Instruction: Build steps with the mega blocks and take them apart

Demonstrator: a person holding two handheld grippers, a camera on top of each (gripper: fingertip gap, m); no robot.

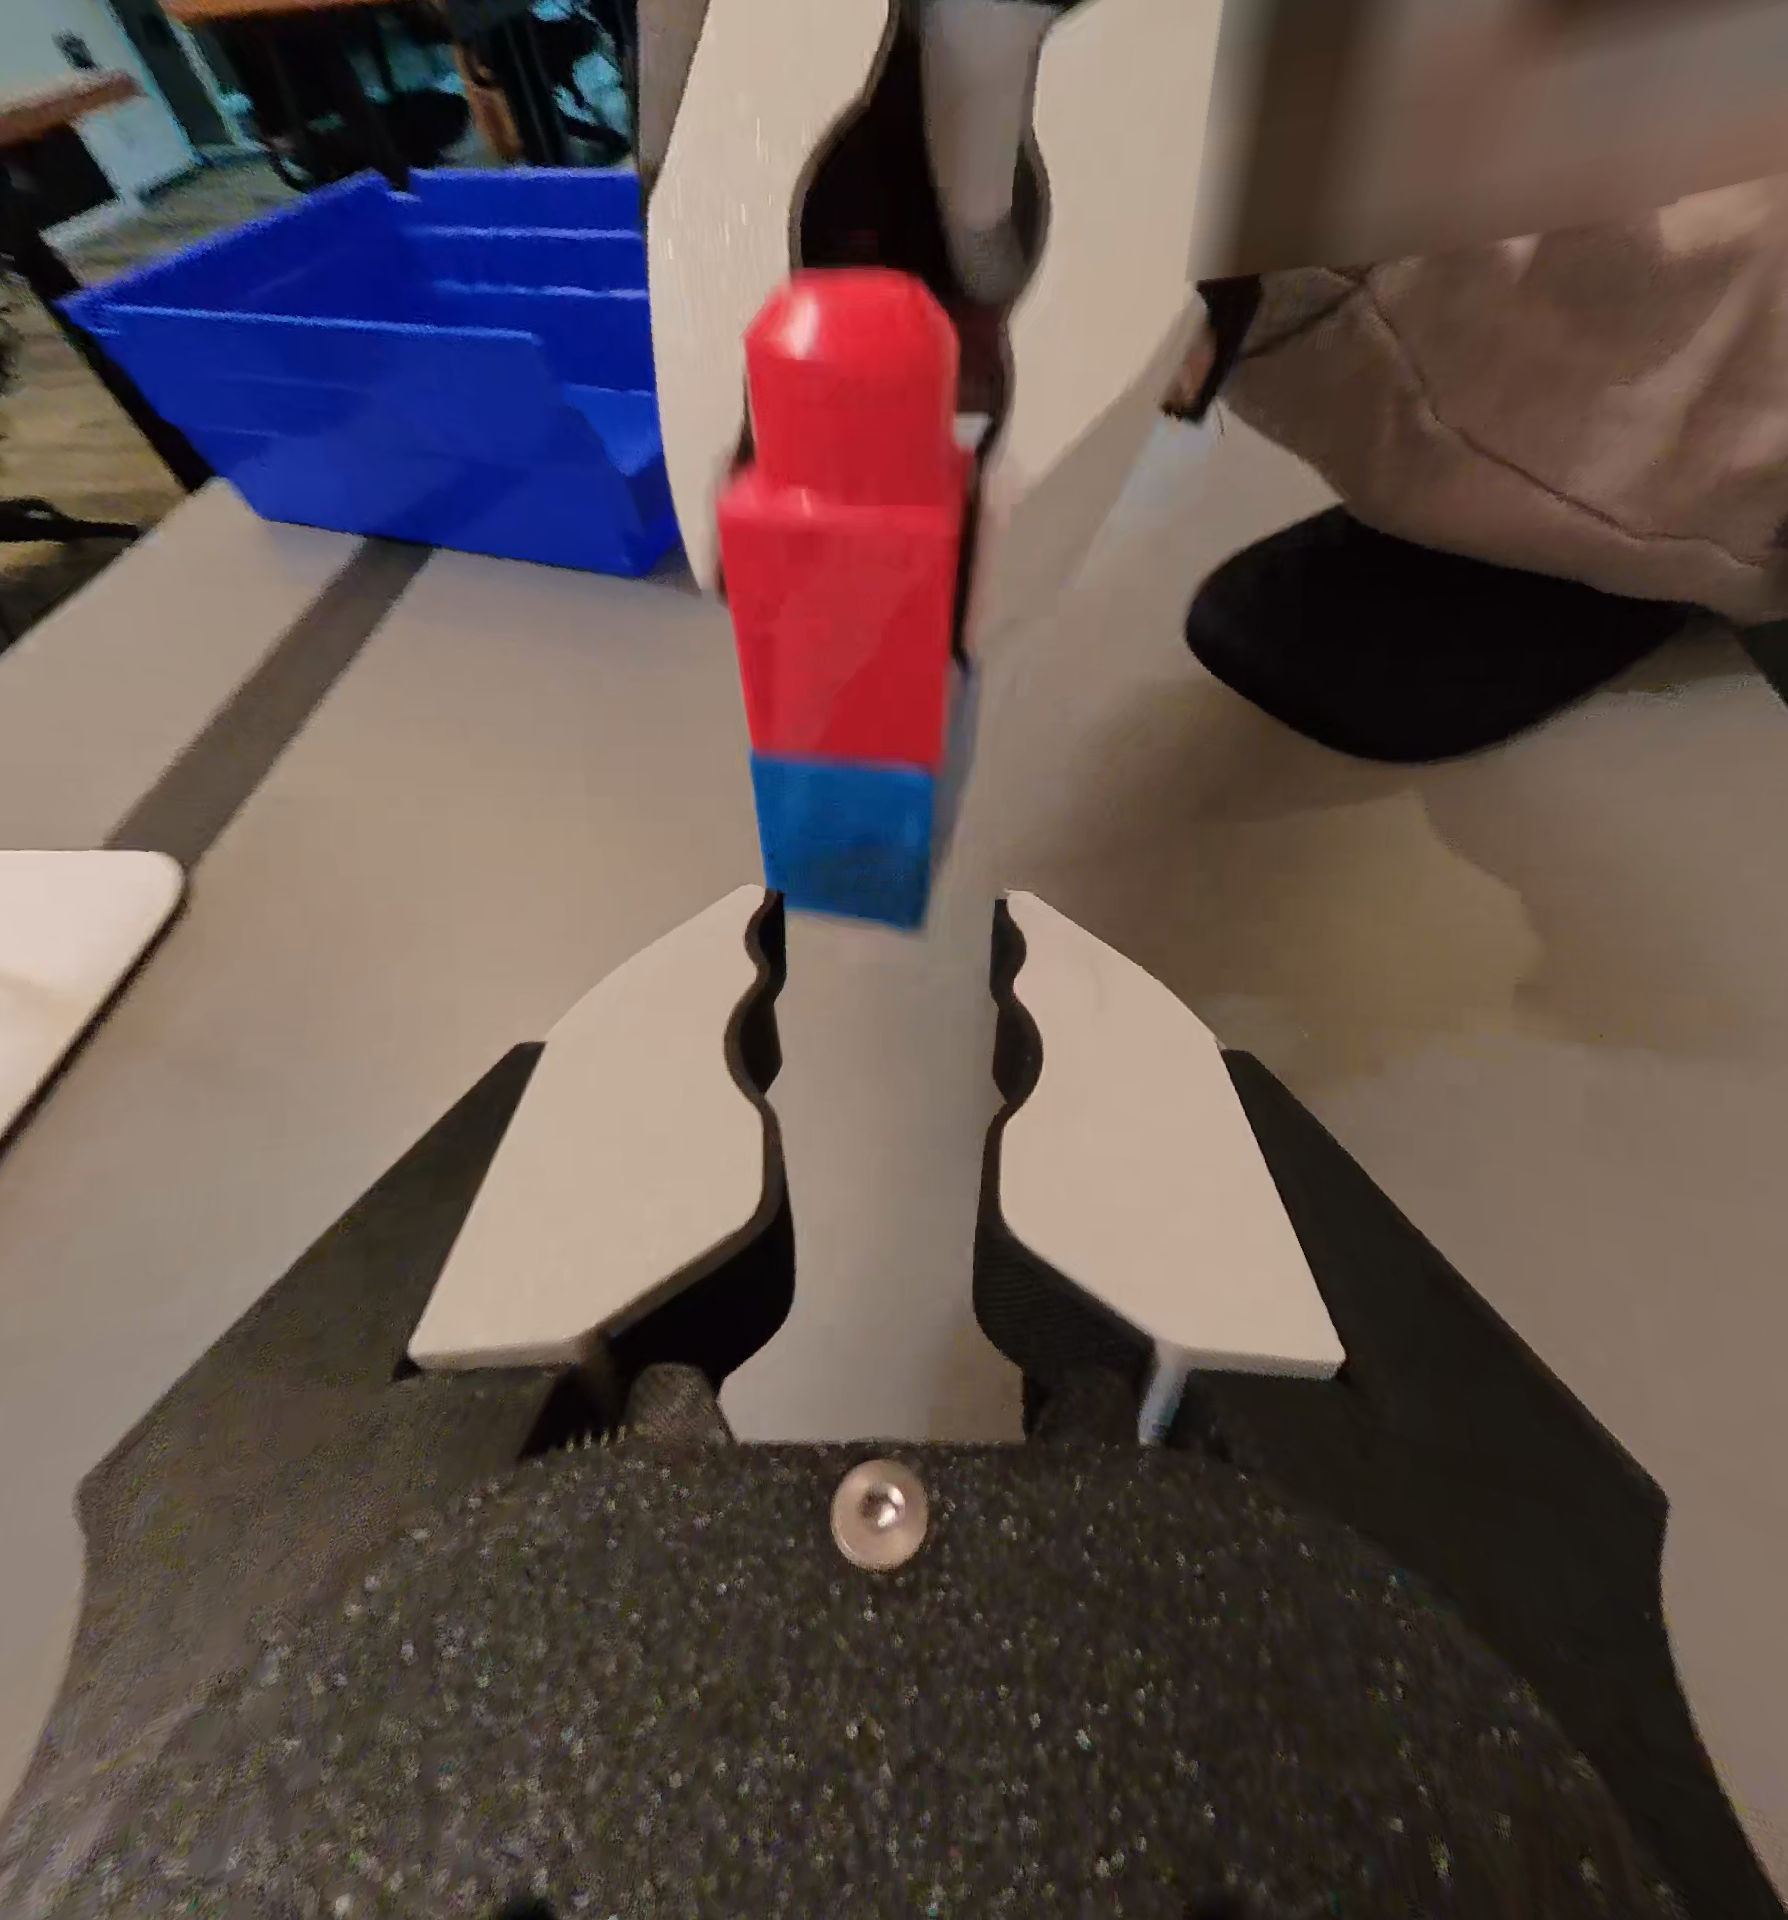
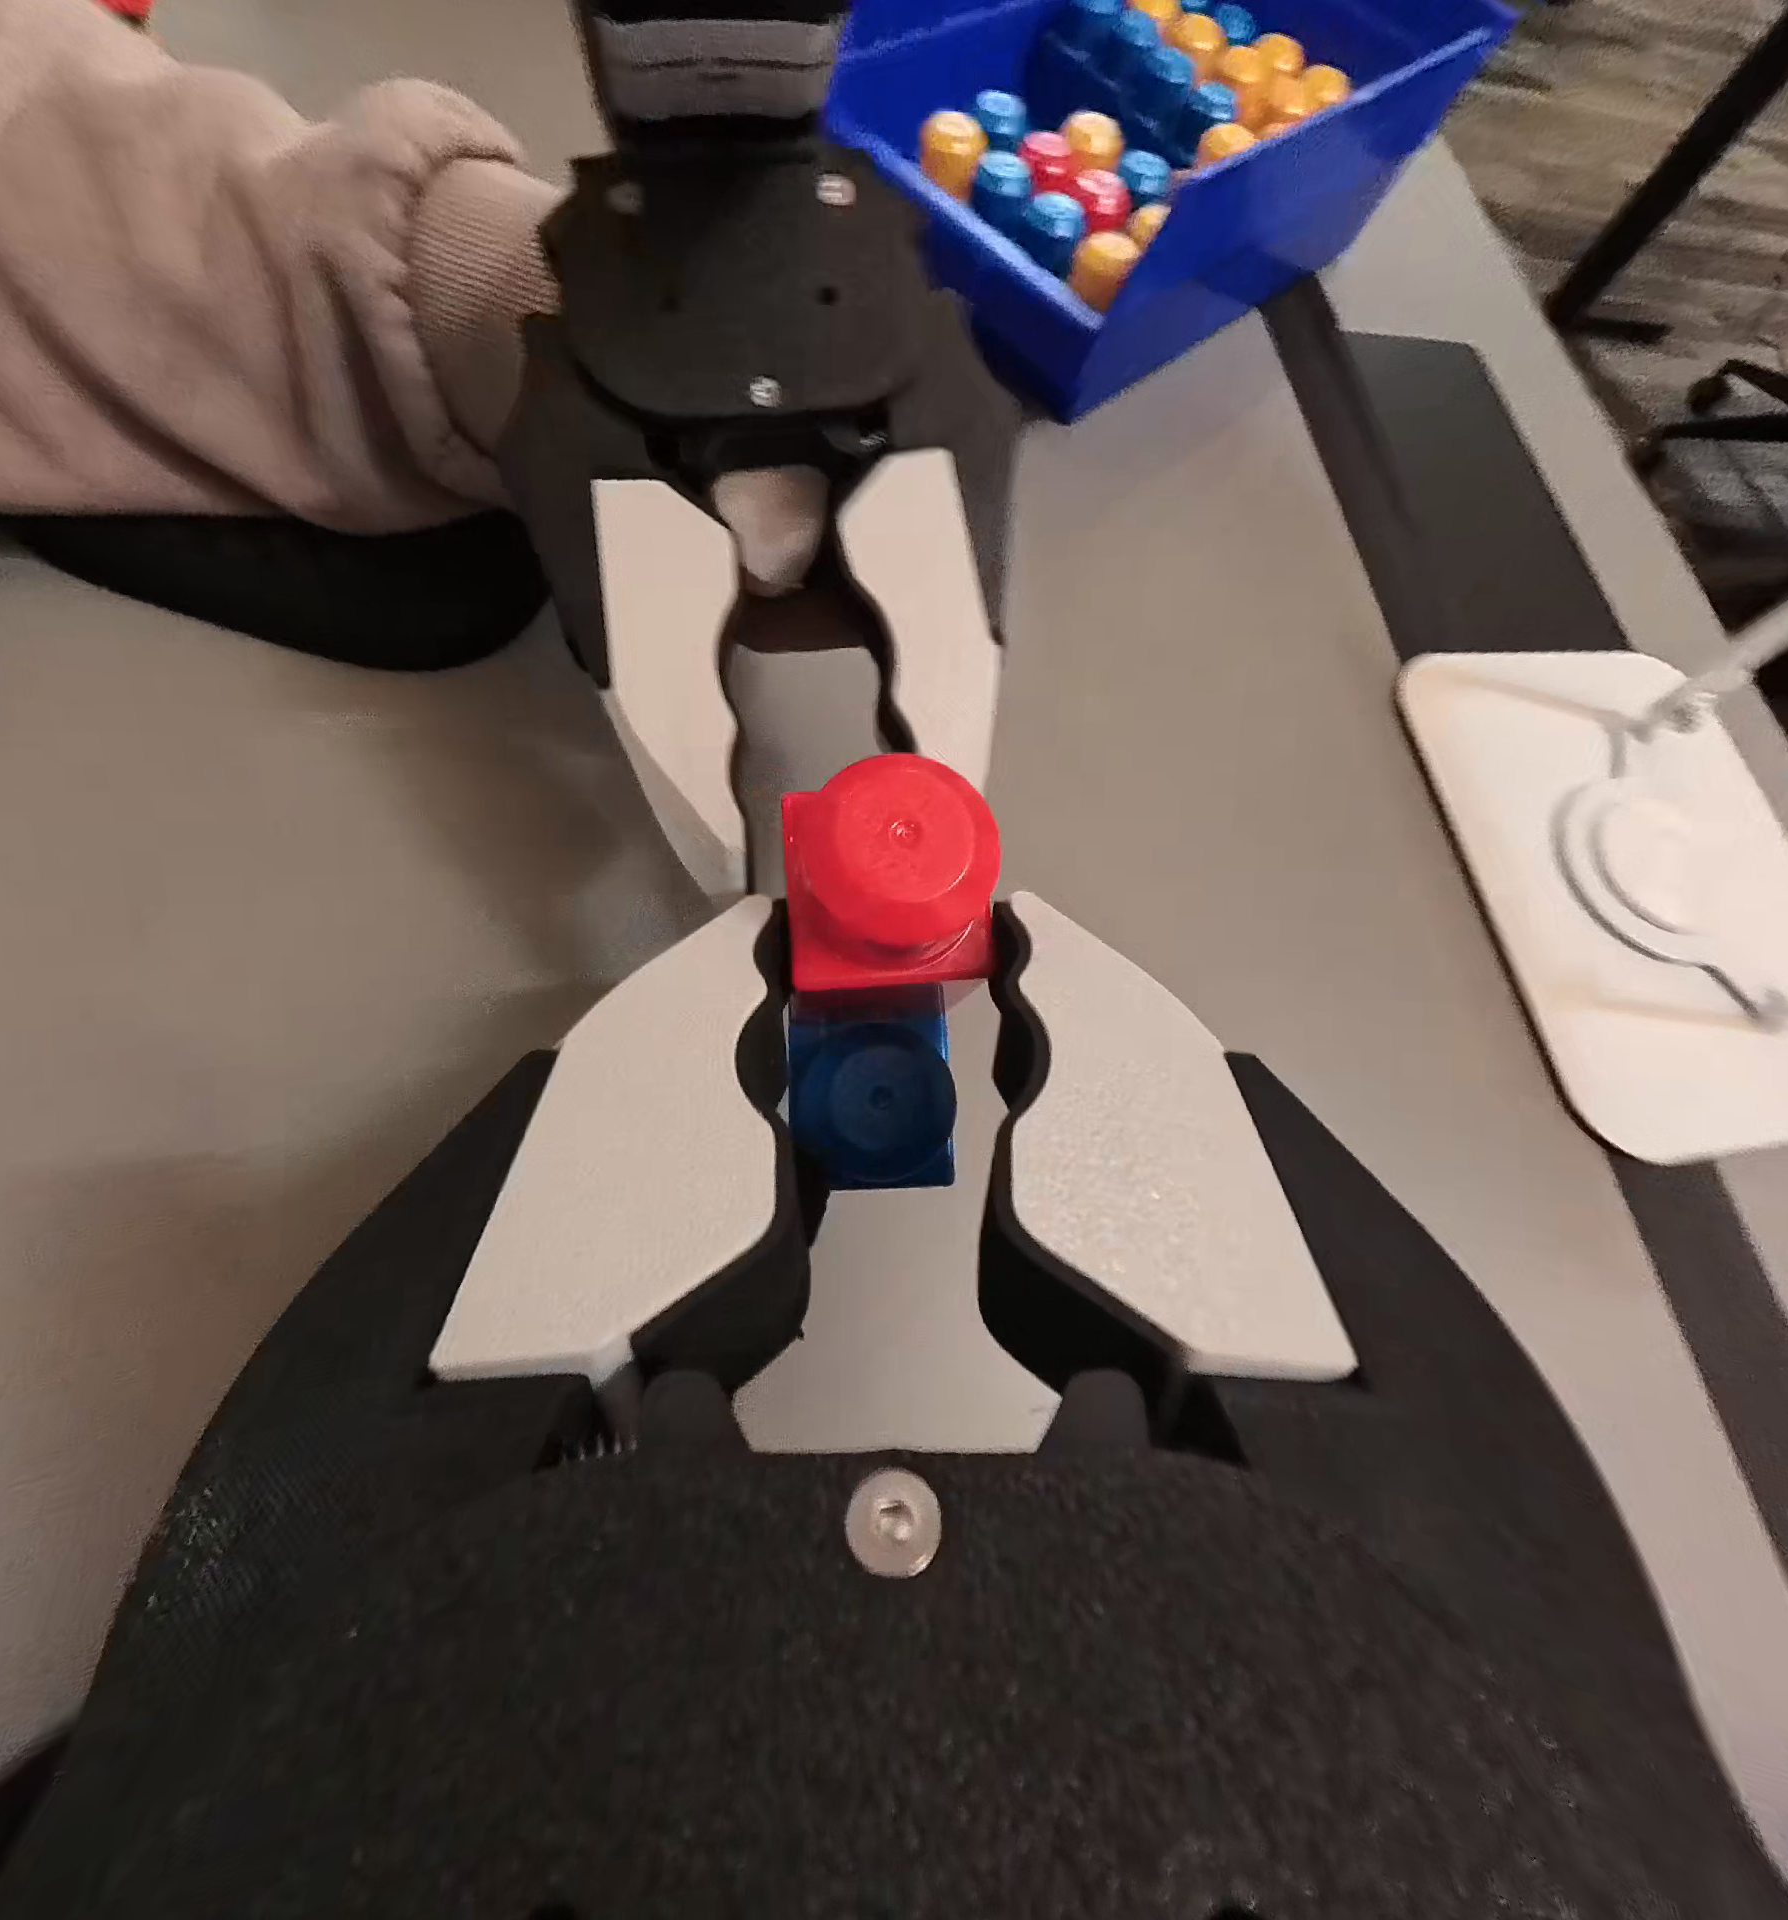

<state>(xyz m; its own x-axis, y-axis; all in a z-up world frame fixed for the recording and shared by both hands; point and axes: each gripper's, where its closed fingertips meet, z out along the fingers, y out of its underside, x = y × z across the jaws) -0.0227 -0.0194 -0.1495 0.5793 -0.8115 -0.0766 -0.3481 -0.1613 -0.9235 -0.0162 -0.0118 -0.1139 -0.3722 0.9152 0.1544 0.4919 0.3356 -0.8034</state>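
Evidently red block [image 2: 890, 883] sits pressed atop blue block [image 2: 869, 1101], small stack on worktop [image 2: 246, 935]. Right tongs [image 2: 885, 935] pinch red block's flat sides. Left tongs [image 1: 874, 920] parted, empty, just short of blue block. Light, rigid, slick plastic; grip flat walls, not stud. Spares in blue bin [image 2: 1160, 312].
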